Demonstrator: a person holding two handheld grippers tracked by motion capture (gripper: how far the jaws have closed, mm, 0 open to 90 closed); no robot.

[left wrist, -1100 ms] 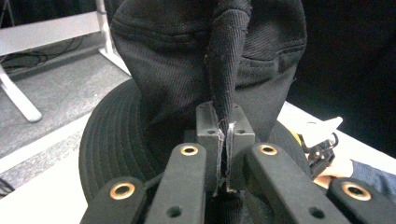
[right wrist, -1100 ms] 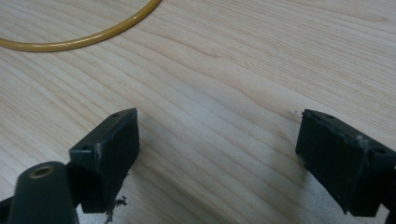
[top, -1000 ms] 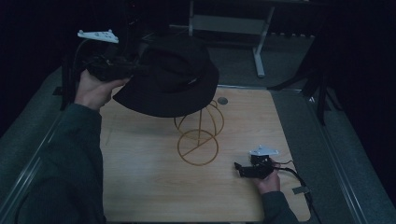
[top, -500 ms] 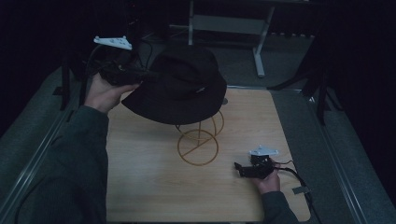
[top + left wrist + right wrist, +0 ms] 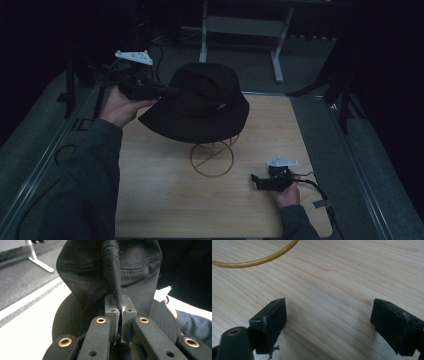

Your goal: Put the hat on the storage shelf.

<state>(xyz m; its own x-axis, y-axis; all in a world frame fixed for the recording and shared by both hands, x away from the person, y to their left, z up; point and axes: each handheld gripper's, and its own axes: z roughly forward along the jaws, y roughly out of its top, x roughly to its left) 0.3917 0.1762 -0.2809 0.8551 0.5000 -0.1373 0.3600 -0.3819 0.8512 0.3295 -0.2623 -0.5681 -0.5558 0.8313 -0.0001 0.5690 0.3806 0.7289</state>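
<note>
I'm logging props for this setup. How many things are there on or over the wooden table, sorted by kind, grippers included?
Black hats: 1, the hat, held over the stand
Gold wire stands: 1, the stand
Handheld grippers: 2, the left gripper and the right gripper
Total: 4

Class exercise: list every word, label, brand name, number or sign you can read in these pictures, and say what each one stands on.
No text can be read.
Black hat, held at its brim by the left claw: a small pale mark on the crown, too small and blurred to read.
Dark surface left of the wooden table: faint pale marks, illegible.
</note>
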